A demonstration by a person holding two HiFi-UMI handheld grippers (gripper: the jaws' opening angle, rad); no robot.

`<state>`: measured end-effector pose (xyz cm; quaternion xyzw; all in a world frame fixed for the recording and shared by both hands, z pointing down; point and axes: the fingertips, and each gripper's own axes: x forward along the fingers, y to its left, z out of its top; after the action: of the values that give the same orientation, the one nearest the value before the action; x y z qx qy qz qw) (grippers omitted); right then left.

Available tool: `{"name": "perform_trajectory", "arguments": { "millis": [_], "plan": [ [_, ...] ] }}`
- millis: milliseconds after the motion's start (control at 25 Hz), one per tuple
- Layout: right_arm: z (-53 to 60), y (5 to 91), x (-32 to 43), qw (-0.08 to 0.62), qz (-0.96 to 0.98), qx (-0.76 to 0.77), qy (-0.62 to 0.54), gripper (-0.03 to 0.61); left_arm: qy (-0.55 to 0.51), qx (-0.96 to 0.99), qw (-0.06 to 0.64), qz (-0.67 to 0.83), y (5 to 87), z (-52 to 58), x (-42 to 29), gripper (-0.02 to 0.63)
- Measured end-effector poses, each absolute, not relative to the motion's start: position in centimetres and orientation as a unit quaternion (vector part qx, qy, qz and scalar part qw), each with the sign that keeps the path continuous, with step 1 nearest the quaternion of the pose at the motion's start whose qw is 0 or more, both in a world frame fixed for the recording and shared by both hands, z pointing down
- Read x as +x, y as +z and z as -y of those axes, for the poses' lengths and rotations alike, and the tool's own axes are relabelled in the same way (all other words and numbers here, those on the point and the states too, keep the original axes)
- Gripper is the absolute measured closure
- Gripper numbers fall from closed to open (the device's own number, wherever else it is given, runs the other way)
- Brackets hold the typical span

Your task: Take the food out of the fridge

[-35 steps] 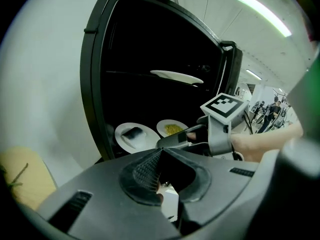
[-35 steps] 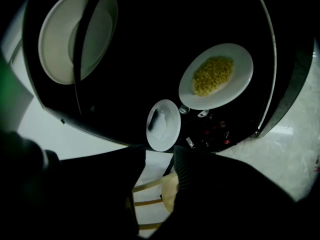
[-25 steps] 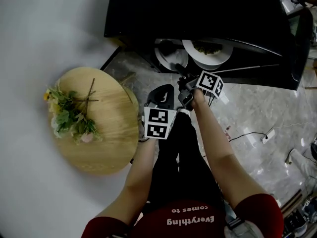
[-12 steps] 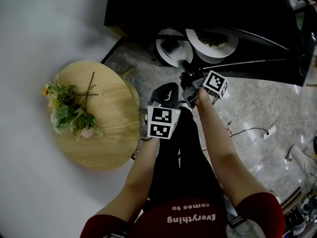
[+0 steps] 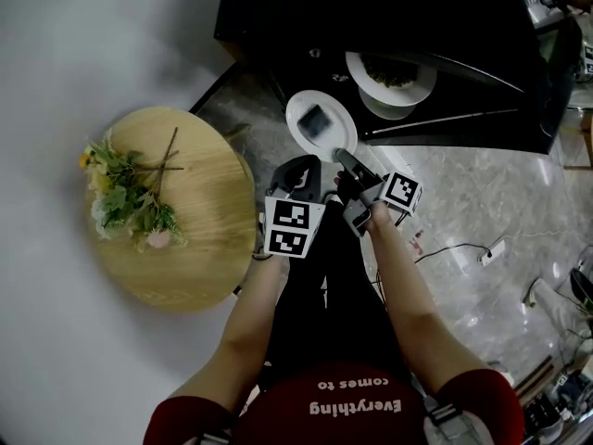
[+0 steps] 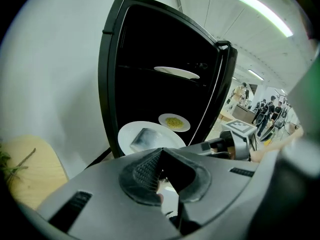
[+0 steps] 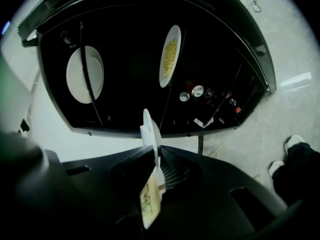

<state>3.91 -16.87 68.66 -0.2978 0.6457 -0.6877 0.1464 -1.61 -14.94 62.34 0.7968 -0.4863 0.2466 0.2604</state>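
A white plate [image 5: 320,121] carrying a grey slab of food hangs over the floor just outside the open black fridge [image 5: 278,26]. My right gripper [image 5: 346,158] is shut on its near rim; in the right gripper view the plate [image 7: 150,126] stands edge-on between the jaws. A second plate with yellow-green food [image 5: 390,75] sits on a fridge shelf. Another white plate [image 7: 85,74] rests on a higher shelf. My left gripper [image 6: 160,156] is shut and empty. Its marker cube [image 5: 293,228] hovers left of the right hand, and it faces the held plate [image 6: 146,138].
A round wooden table [image 5: 199,248] with a bunch of flowers [image 5: 130,202] stands at the left. The fridge door [image 5: 556,72] swings open at the right, with cans [image 7: 197,91] in its racks. A cable and power strip [image 5: 489,254] lie on the marble floor. People stand far off [image 6: 267,109].
The right gripper's open jaws closed on the rim of the plate inside the fridge. It then drew the plate out and toward me. The left gripper stayed put.
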Motion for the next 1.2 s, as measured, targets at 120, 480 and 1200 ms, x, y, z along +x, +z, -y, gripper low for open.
{"name": "perform_trajectory", "arguments": {
  "millis": [120,480,1200],
  "plan": [
    [14.0,67.7,3.9,0.136,-0.643,-0.287,-0.697,0.541,0.239,0.796,0.267,0.488,61.6,13.7,-2.1,0.614],
    [6.7,65.6,1.4,0.101,-0.626,-0.247,-0.733,0.543,0.225,0.79,0.277,0.499,58.7,8.2,-4.7,0.614],
    [1.0,66.9,-10.9,-0.014,-0.62,-0.17,-0.766,0.541,0.191,0.71,0.323,0.596,58.8,-0.1,-14.6,0.614]
  ]
}}
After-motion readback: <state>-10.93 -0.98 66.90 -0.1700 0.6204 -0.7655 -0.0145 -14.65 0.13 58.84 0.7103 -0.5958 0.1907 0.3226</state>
